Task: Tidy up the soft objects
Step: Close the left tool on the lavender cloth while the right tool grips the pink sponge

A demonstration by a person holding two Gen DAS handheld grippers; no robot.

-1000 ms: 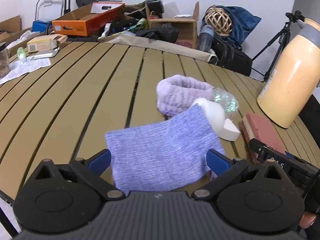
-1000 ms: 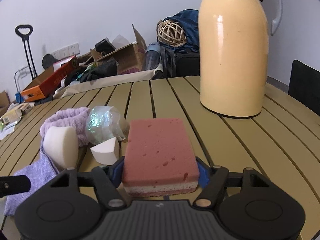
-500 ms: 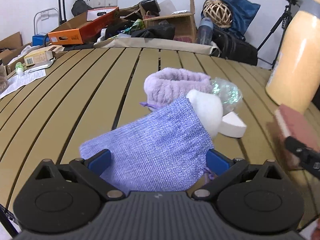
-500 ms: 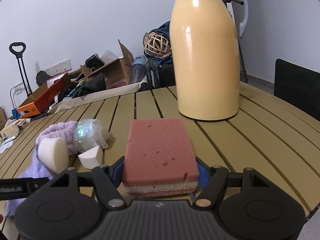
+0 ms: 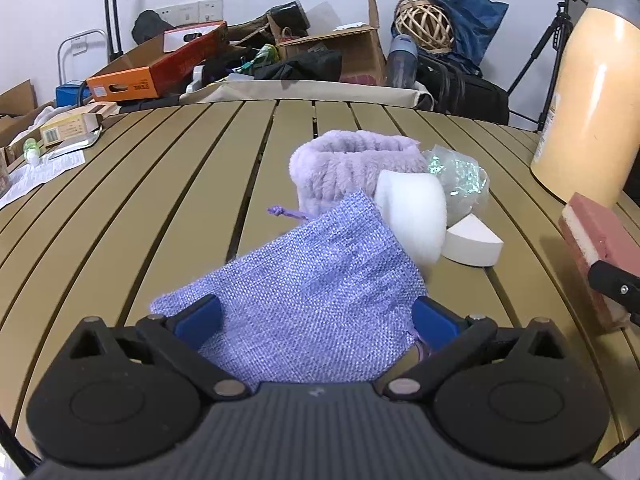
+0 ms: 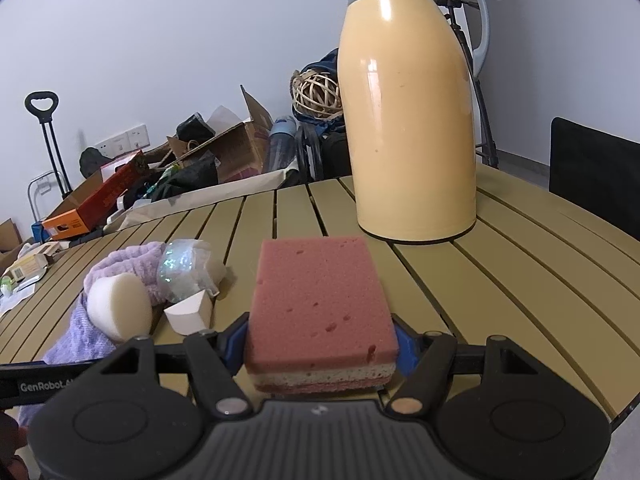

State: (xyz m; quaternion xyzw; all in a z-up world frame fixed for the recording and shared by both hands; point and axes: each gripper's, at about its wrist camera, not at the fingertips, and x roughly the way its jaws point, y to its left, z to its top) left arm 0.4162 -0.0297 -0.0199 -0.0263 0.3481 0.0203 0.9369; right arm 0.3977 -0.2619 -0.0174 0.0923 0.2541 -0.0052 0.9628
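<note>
Since a second ago the left gripper (image 5: 316,316) has brought its pinched purple pouch (image 5: 308,292) closer to the soft pile, while the right gripper (image 6: 320,344) clamps the pink sponge (image 6: 320,300); both likely need setting down beside it.

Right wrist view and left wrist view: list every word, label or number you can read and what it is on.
"GenRobot.A", cut off after that: on the left gripper's black finger.
Print on the orange box: too blurred to read.
Print on the paper sheet: too small.

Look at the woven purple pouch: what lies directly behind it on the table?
Behind the pouch sit a fluffy lilac band and a white sponge. Their lower parts are hidden by it.
</note>
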